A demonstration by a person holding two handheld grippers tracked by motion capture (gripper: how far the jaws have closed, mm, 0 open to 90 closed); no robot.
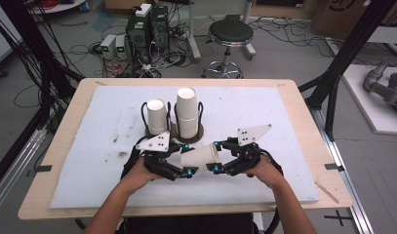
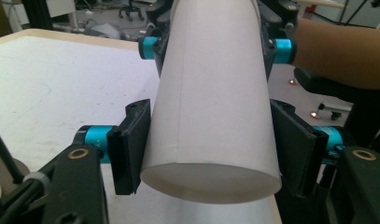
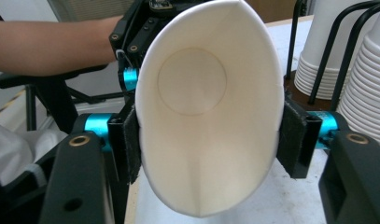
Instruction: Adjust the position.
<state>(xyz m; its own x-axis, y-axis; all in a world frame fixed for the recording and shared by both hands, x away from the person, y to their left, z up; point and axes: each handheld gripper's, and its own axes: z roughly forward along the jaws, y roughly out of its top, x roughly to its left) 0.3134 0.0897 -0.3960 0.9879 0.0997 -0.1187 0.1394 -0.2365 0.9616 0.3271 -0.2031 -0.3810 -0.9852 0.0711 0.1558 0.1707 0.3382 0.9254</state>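
Observation:
A white paper cup (image 1: pixel 201 156) hangs on its side just above the white mat, held between the two grippers. My left gripper (image 1: pixel 187 159) is shut on the narrow base end; in the left gripper view its pads (image 2: pixel 131 144) press both sides of the cup (image 2: pixel 211 102). My right gripper (image 1: pixel 216 157) is shut on the mouth end. In the right gripper view the cup's rim (image 3: pixel 208 116) is squeezed into an oval between the pads (image 3: pixel 295 140), and the inside bottom shows. Two stacks of upside-down cups (image 1: pixel 157 116) (image 1: pixel 186 112) stand in a black wire holder behind.
The white foam mat (image 1: pixel 89 146) covers most of the wooden table (image 1: pixel 69 117). The cup stacks (image 3: pixel 360 79) stand close to the right gripper's far side. A stool (image 1: pixel 229 36) and computer boxes (image 1: pixel 147 29) sit on the floor beyond the table.

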